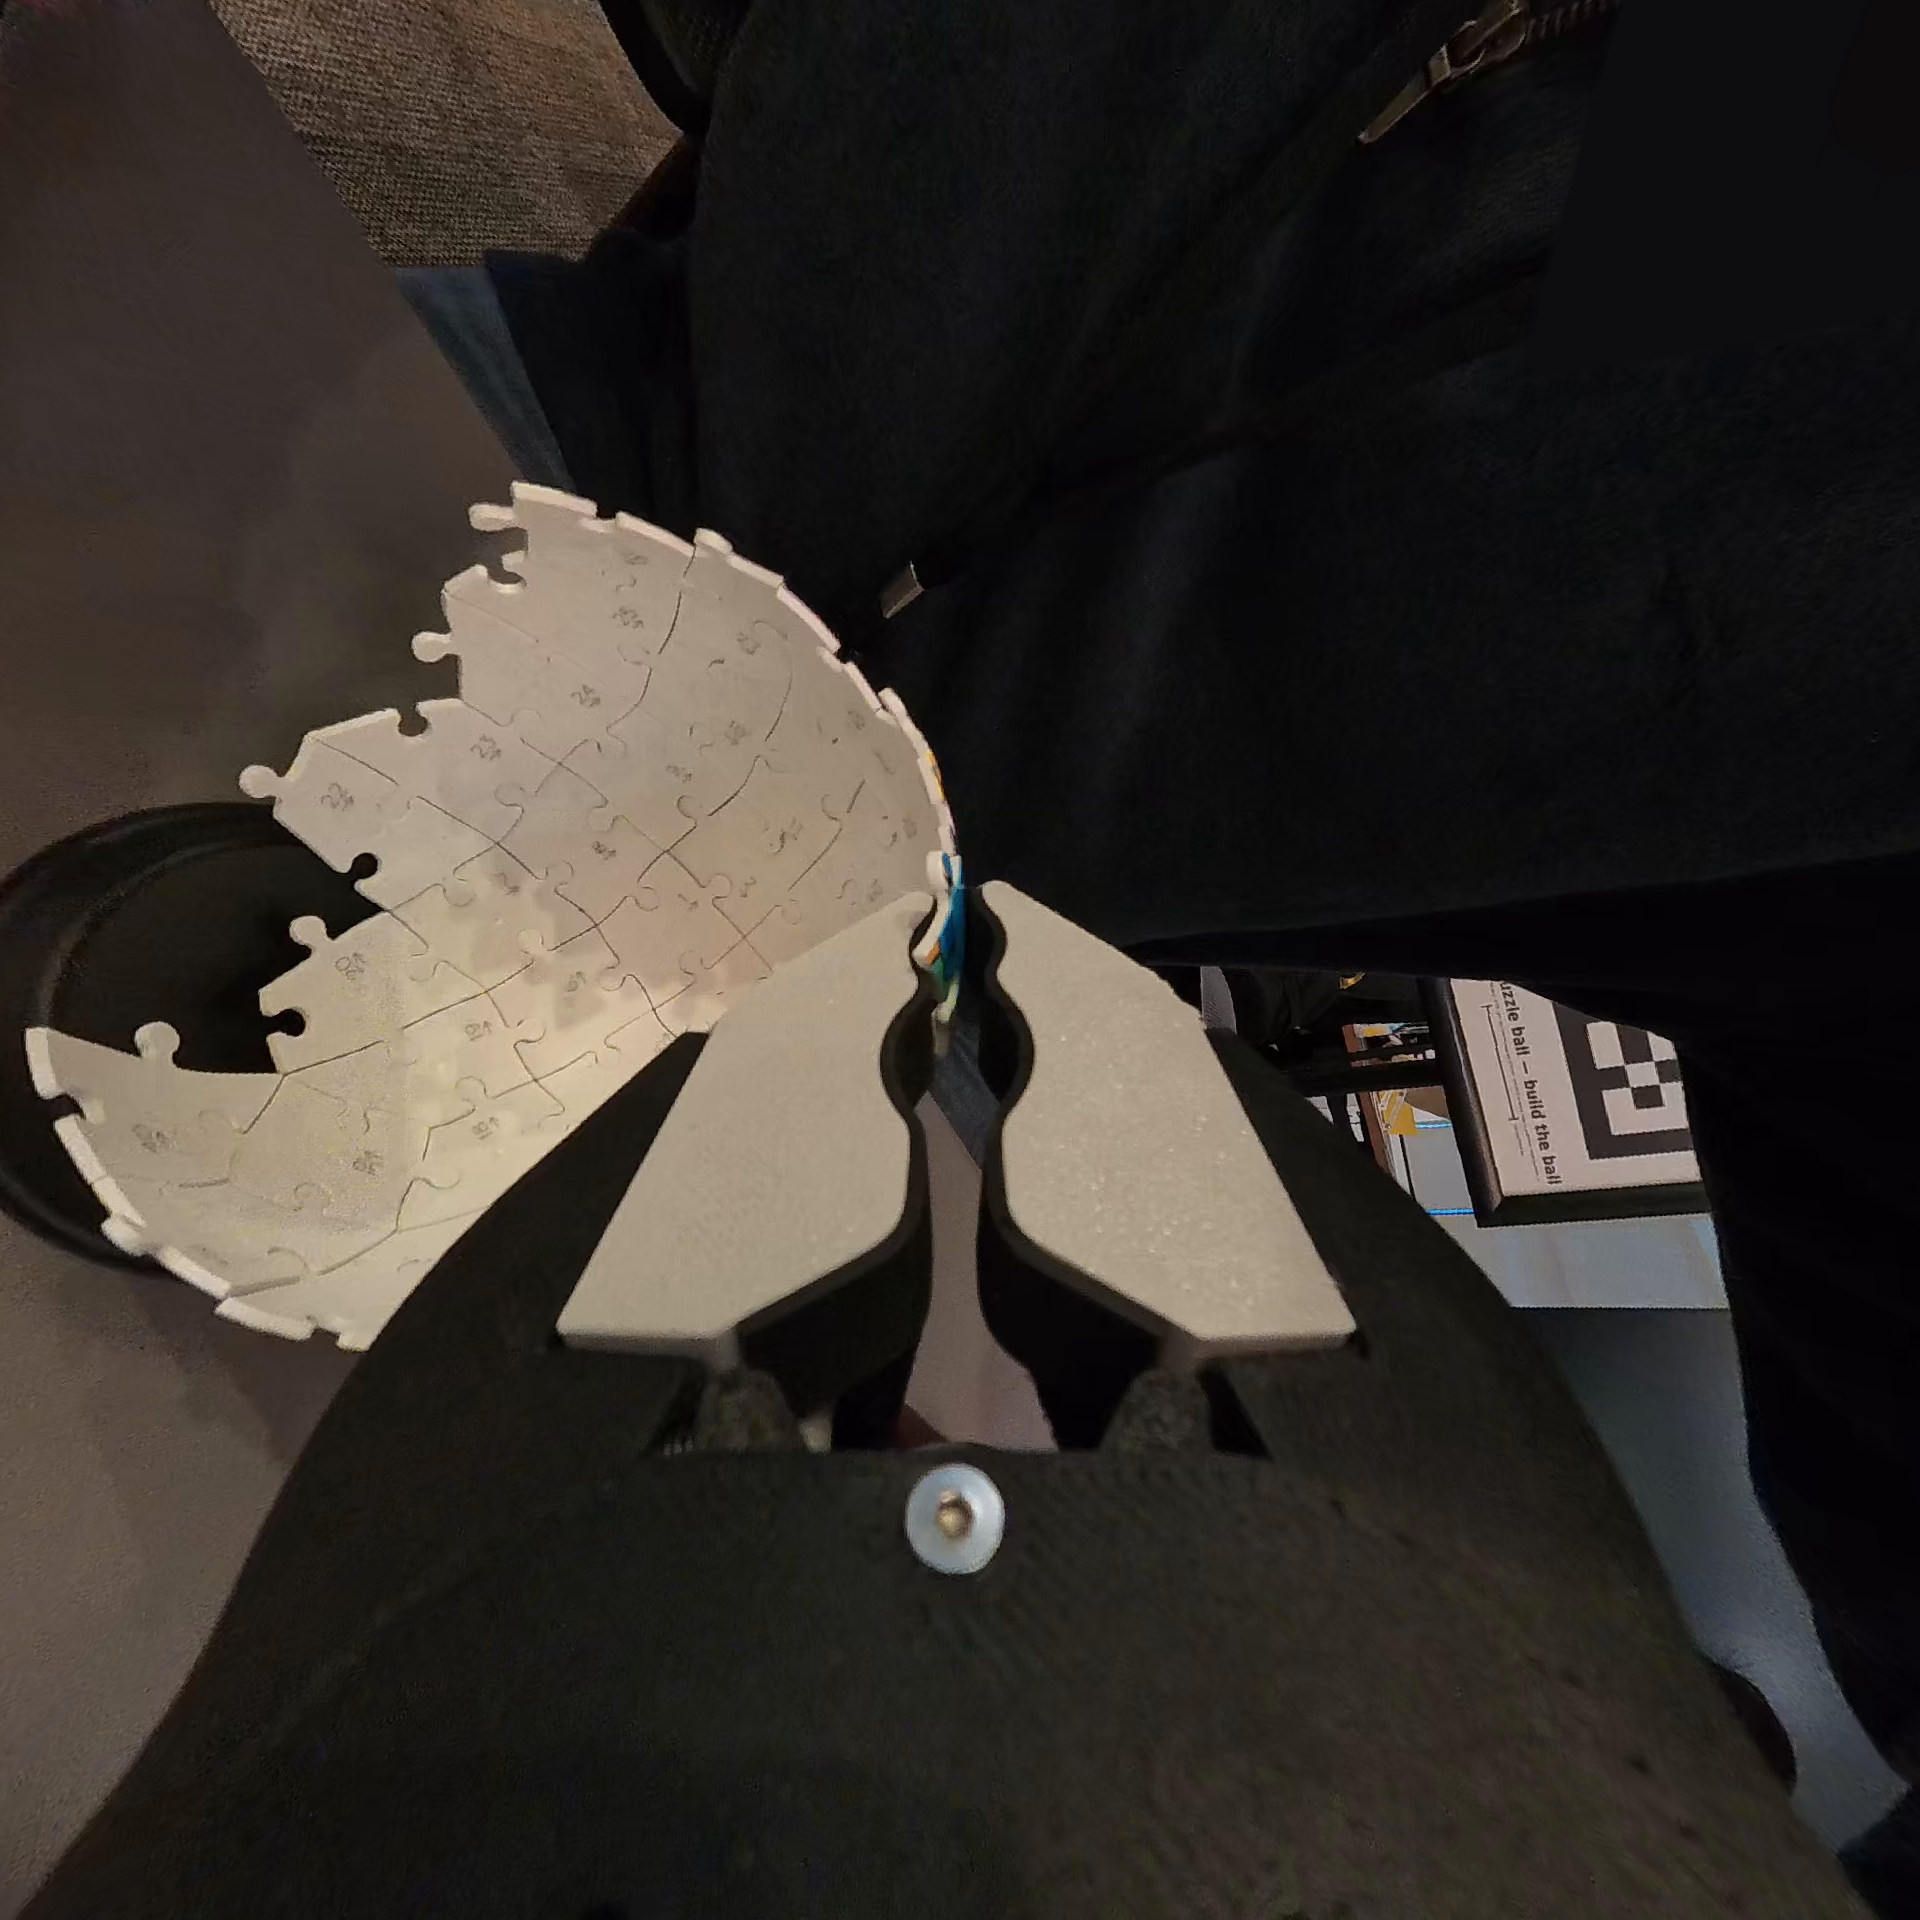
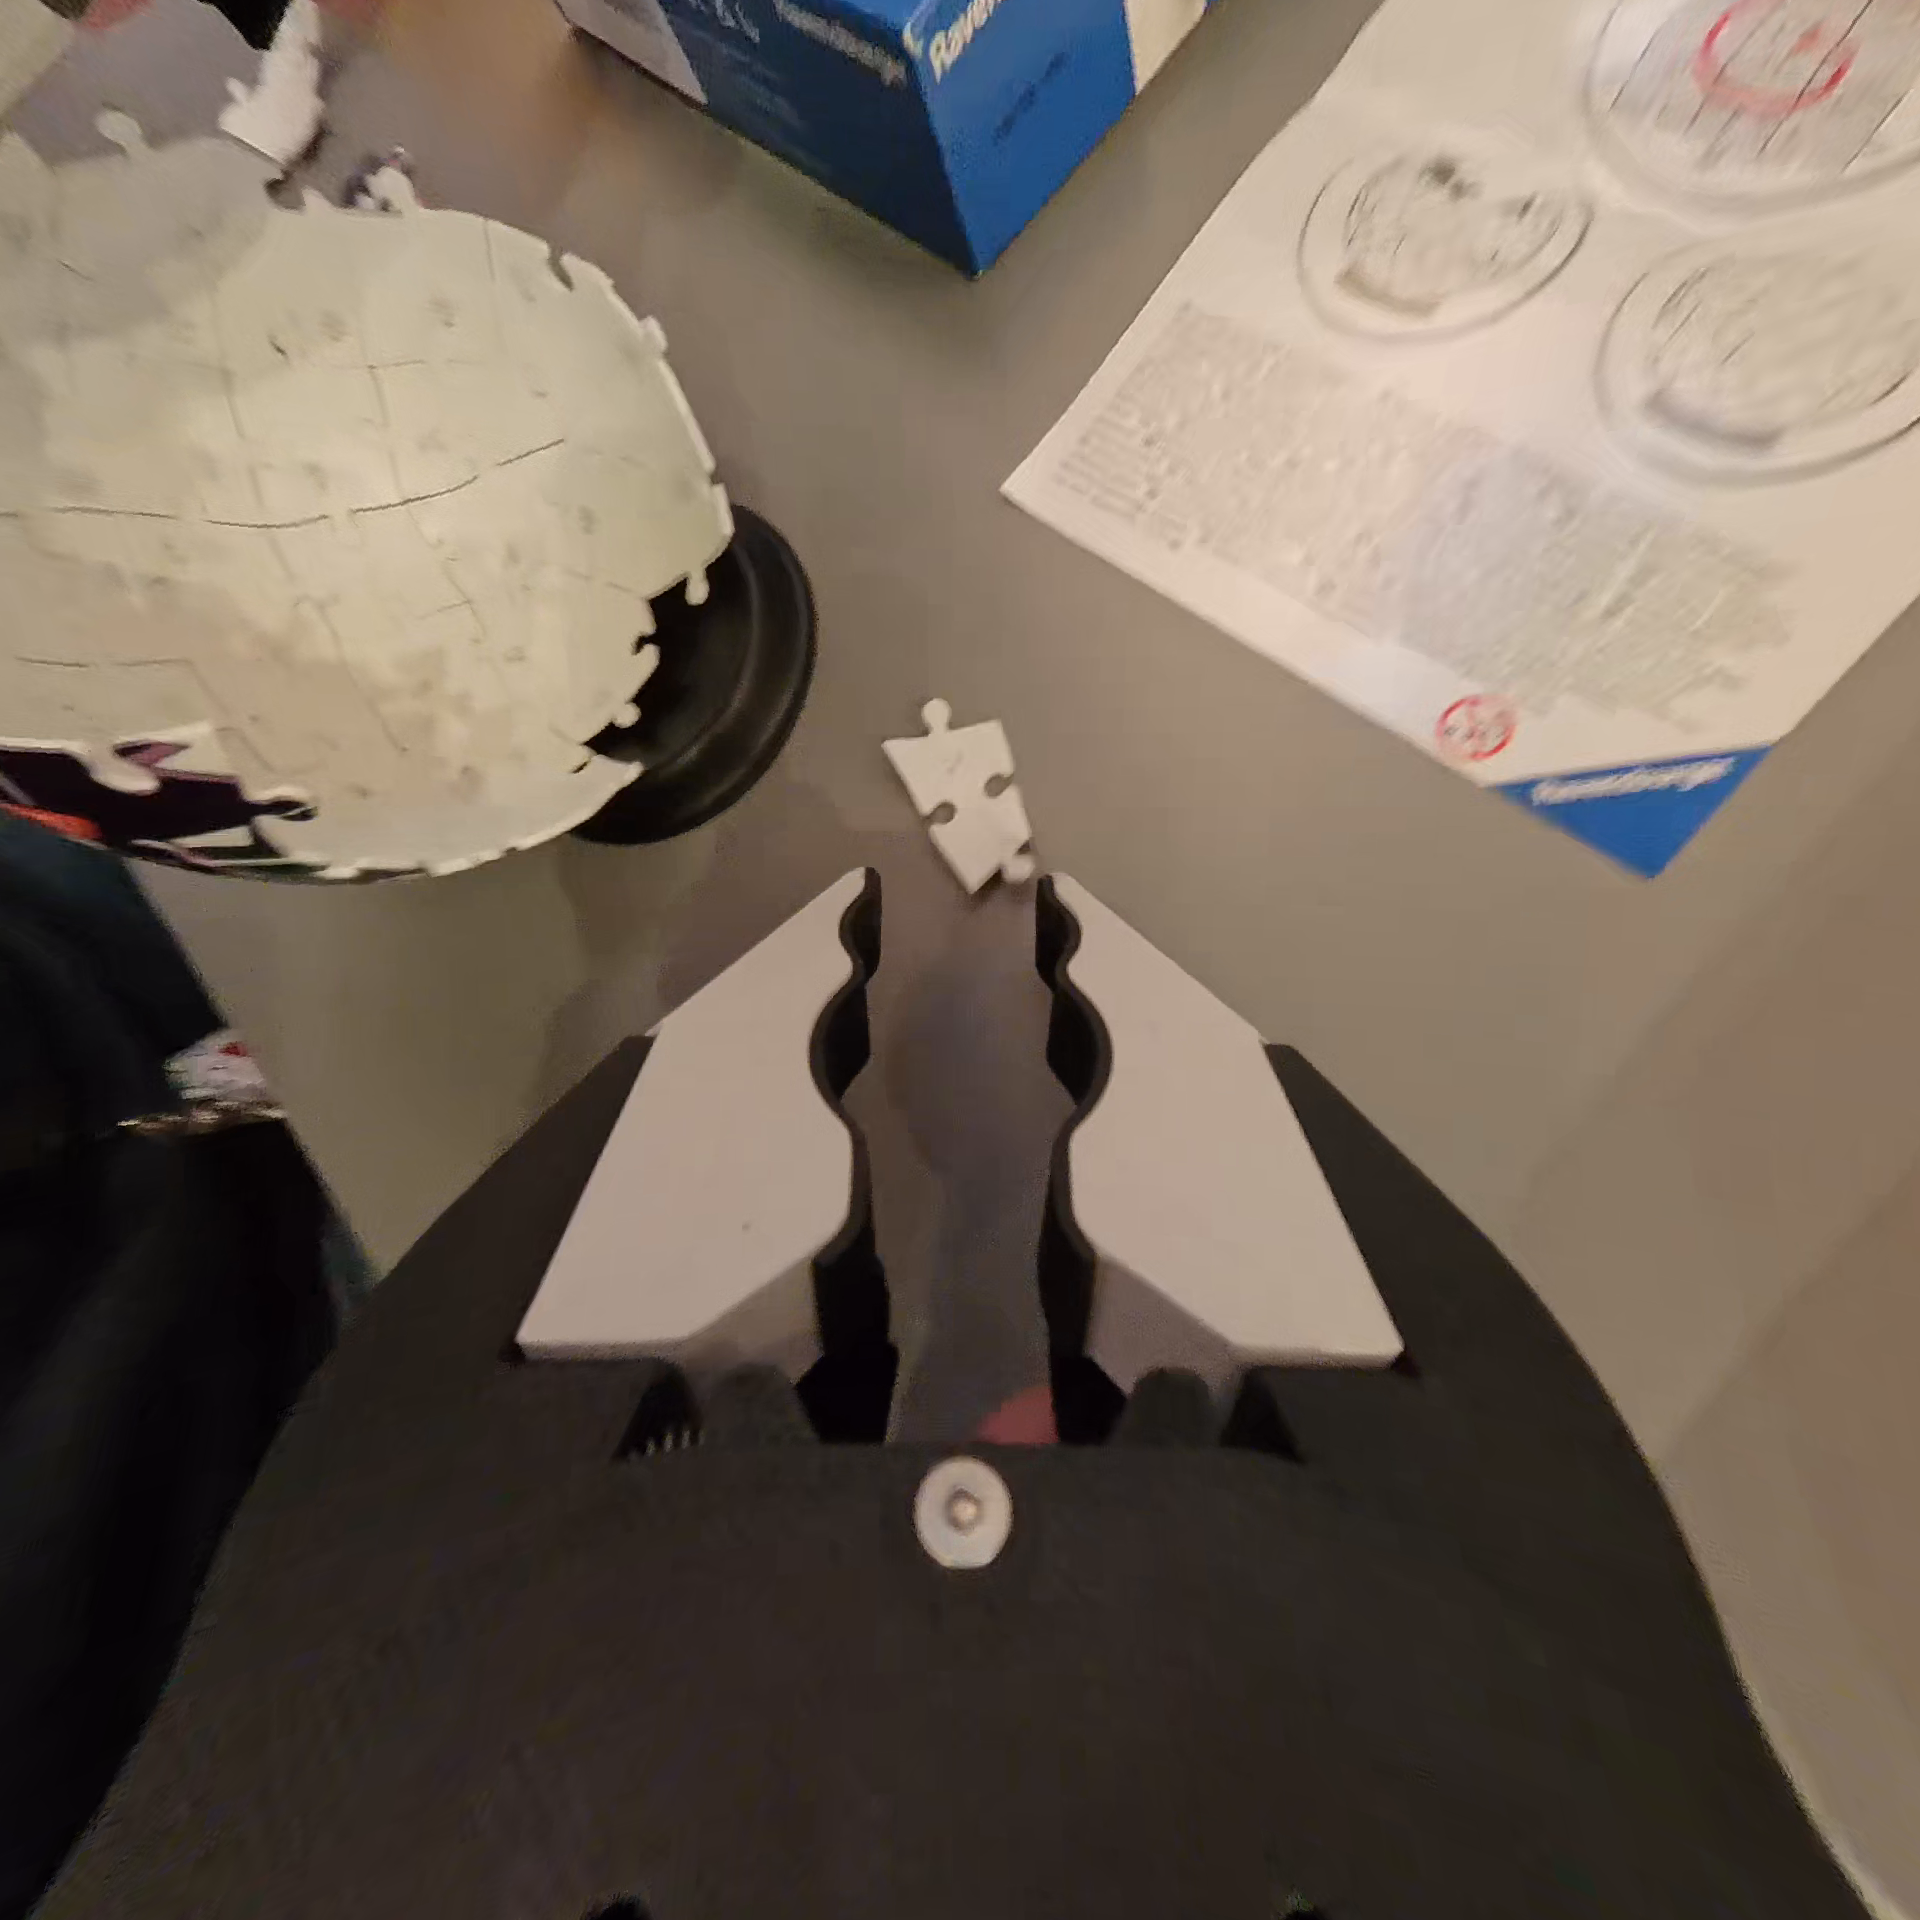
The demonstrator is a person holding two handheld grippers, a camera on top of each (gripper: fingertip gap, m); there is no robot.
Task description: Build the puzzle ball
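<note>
In the left wrist view, I see my left hand-held gripper (image 1: 954,902) closed narrow on the rim of the puzzle ball (image 1: 582,883); the edge of the shell, with some colour on its outer side, sits between the two tips. The ball is only partly built, a curved shell open toward the camera, so I look at its white inner side with small printed marks on the pieces (I cannot read them well). Its edge is jagged with tabs and gaps. Behind the shell on the left there is a black round stand (image 1: 125,966) on the grey surface (image 1: 156,520). I cannot tell from here if the shell touches the stand. A person in dark clothing (image 1: 1247,416) fills the upper and right part of the view, and at the right a framed card (image 1: 1590,1101) shows below the clothing.

In the right wrist view, my right hand-held gripper (image 2: 958,883) is open to a medium width and holds nothing. Just in front of its tips a loose puzzle piece (image 2: 964,795) lies flat on the grey surface (image 2: 935,468), white side up. The puzzle ball (image 2: 312,499) is at the left, a little blurred, and its lower right edge overlaps the black stand (image 2: 727,675). A blue box (image 2: 935,114) lies at the top of the view, and a printed instruction sheet (image 2: 1455,468) lies at the right, well apart from the piece. More white pieces (image 2: 286,88) are at the top left, too blurred to describe.
</note>
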